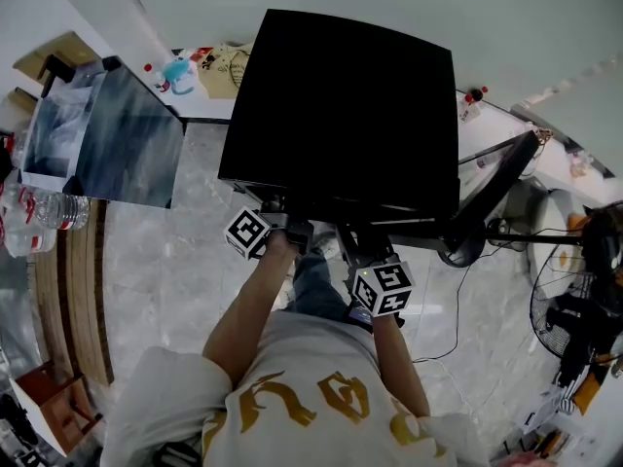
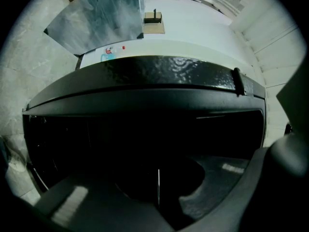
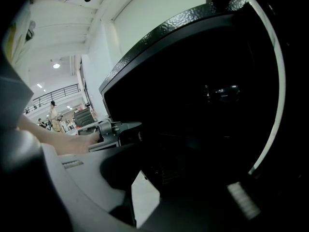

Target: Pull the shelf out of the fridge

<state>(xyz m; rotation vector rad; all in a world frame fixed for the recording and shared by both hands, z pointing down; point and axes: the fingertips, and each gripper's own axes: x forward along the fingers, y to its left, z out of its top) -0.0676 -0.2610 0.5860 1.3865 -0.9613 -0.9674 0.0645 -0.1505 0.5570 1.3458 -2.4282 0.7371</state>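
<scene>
From above, the black fridge (image 1: pixel 341 105) stands in front of me with its door (image 1: pixel 496 188) swung open to the right. Both grippers reach under its front top edge. My left gripper (image 1: pixel 292 230) faces the dark interior (image 2: pixel 145 144); its jaws (image 2: pixel 158 190) are shut, with only a thin bright slit between them. My right gripper (image 1: pixel 355 246) sits beside it, and its jaws (image 3: pixel 141 175) meet at the tips. A faint wire grid, likely the shelf (image 3: pixel 169 170), shows just beyond them. Darkness hides whether either gripper holds it. The left gripper (image 3: pixel 137 125) also shows in the right gripper view.
A grey metal panel (image 1: pixel 127 139) leans at the left, with water bottles (image 1: pixel 49 207) and a curved wooden edge (image 1: pixel 78 290) near it. A floor fan (image 1: pixel 574 309), a chair base (image 1: pixel 467 251) and cables (image 1: pixel 458 319) lie to the right.
</scene>
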